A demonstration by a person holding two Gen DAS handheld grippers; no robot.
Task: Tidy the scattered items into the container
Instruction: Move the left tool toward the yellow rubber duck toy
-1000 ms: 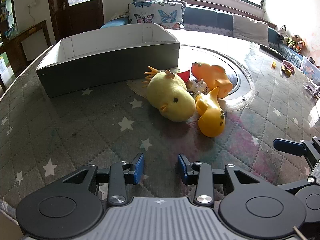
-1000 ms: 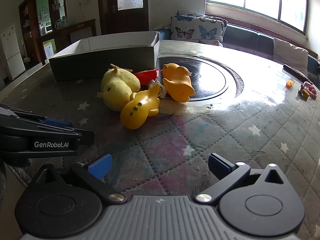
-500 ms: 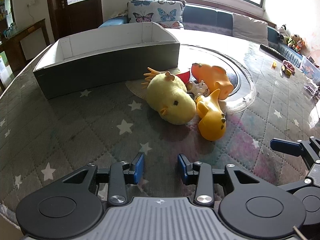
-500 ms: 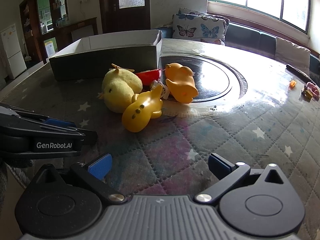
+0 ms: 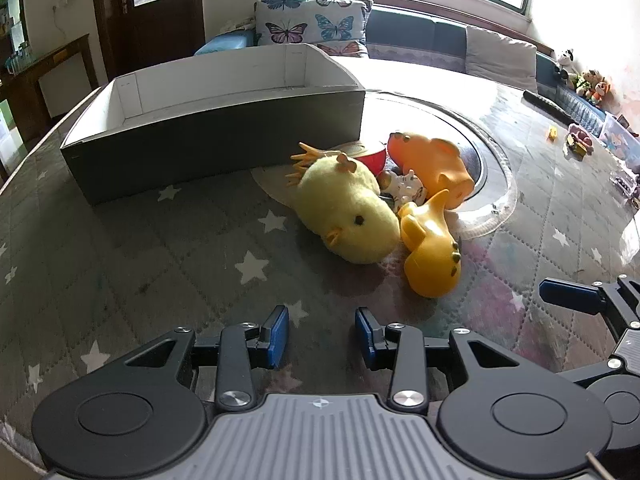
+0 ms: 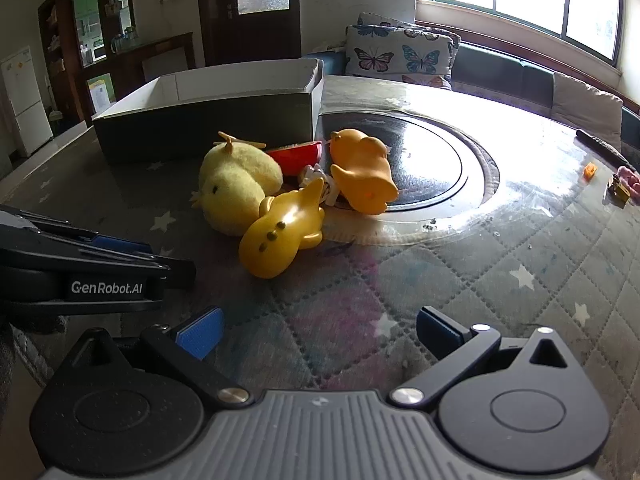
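Note:
A pile of toys lies on the quilted table: a yellow plush chick (image 5: 348, 210) (image 6: 234, 186), a yellow rubber duck (image 5: 432, 254) (image 6: 282, 232), an orange rubber toy (image 5: 434, 164) (image 6: 364, 174), a red bowl (image 5: 370, 158) (image 6: 298, 154) and a small white figure (image 5: 404, 188) (image 6: 316, 178) between them. A dark open box (image 5: 216, 140) (image 6: 208, 120), white inside, stands behind the pile. My left gripper (image 5: 322, 336) is open and empty, short of the chick. My right gripper (image 6: 318, 334) is open wide and empty, short of the duck.
A round glass turntable (image 6: 432, 168) sits mid-table, beside the toys. Small trinkets (image 6: 618, 184) lie at the far right edge. The other gripper shows at the right in the left wrist view (image 5: 592, 308) and at the left in the right wrist view (image 6: 92, 276). A sofa with butterfly cushions (image 5: 312, 26) stands behind.
Both grippers have moved forward a little toward the toy pile, so toys and box look slightly nearer. Jaw openings are unchanged. No toy has moved.

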